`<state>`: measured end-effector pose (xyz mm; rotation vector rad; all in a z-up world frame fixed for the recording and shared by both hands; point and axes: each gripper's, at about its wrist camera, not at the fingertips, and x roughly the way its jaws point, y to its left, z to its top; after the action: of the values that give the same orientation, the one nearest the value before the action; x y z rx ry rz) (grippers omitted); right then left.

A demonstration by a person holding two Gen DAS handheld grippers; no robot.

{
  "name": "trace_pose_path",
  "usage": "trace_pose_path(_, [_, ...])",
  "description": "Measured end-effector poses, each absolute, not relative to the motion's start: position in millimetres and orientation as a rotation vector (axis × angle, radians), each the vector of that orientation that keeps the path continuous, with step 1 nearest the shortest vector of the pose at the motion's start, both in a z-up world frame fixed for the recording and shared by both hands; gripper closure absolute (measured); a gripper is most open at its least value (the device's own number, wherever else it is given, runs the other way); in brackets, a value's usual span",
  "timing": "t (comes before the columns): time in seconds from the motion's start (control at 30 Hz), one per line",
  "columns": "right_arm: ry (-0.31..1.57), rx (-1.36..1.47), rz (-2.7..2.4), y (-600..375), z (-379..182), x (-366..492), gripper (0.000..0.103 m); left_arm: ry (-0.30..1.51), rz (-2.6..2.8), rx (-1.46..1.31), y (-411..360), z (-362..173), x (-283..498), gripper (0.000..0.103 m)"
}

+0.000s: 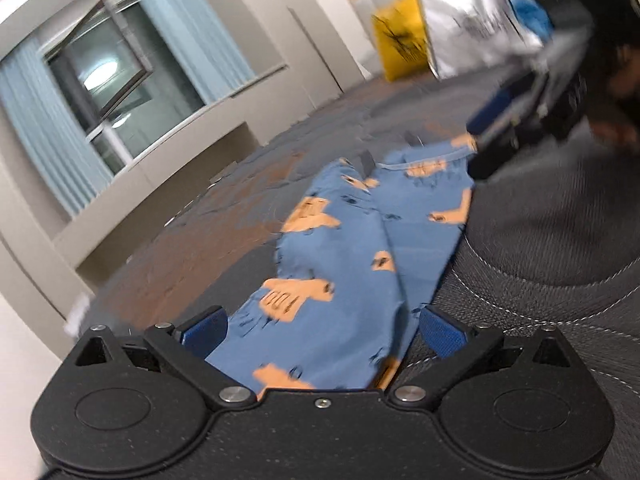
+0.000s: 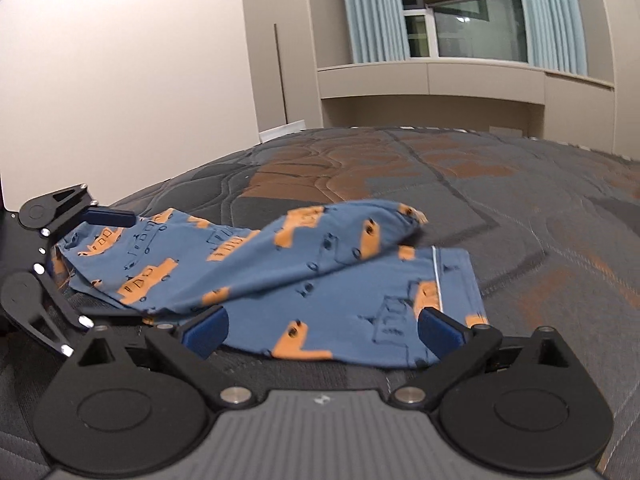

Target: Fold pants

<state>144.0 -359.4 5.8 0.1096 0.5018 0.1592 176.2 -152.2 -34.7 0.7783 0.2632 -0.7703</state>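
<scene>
Blue pants with orange truck prints (image 1: 352, 248) lie on a grey and brown quilted bed (image 1: 208, 232). My left gripper (image 1: 322, 330) is open, its blue pads on either side of the near end of the pants. My right gripper (image 2: 322, 330) is open, low over the other end of the pants (image 2: 320, 280), whose upper layer is lifted and rumpled. The left gripper (image 2: 80, 240) shows at the far left of the right wrist view, jaws apart around the fabric. The right gripper (image 1: 504, 128) shows blurred at the far end in the left wrist view.
A dark grey stitched cushion or fabric (image 1: 552, 240) lies right of the pants. A yellow bag (image 1: 400, 48) and a silver bag (image 1: 476, 16) stand at the far side. A wall with a window (image 2: 460, 12) and a ledge runs behind the bed (image 2: 520, 200).
</scene>
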Motion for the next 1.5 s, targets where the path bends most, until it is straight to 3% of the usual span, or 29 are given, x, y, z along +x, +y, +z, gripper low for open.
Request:
trace_pose_path(0.27, [0.497, 0.300, 0.208, -392, -2, 135, 0.000, 0.338, -0.730, 0.851, -168, -27, 175, 0.014])
trace_pose_path(0.47, [0.507, 0.375, 0.231, -401, -6, 131, 0.000, 0.370, -0.685, 0.969, -179, -32, 176, 0.032])
trace_pose_path(0.53, [0.501, 0.374, 0.232, -401, -6, 130, 0.000, 0.368, -0.694, 0.976, -181, -33, 174, 0.049])
trace_pose_path(0.6, [0.493, 0.364, 0.235, -399, -6, 128, 0.000, 0.366, -0.695, 0.973, -185, -32, 173, 0.100])
trace_pose_path(0.73, [0.499, 0.330, 0.237, -391, -5, 129, 0.000, 0.383, -0.719, 0.808, -177, -14, 184, 0.102])
trace_pose_path(0.97, [0.465, 0.369, 0.347, -375, 4, 139, 0.000, 0.569, -0.618, 0.221, -115, 36, 264, 0.102])
trace_pose_path(1.17, [0.601, 0.427, 0.377, -335, 4, 200, 0.000, 0.746, -0.495, -0.041, -72, 26, 333, 0.102])
trace_pose_path(1.3, [0.666, 0.655, 0.491, -320, -7, 237, 0.000, 0.769, -0.526, -0.109, -59, 18, 341, 0.103])
trace_pose_path(1.5, [0.551, 1.046, 0.483, -327, -20, 263, 0.003, 0.696, -0.649, -0.168, -54, 37, 322, 0.103])
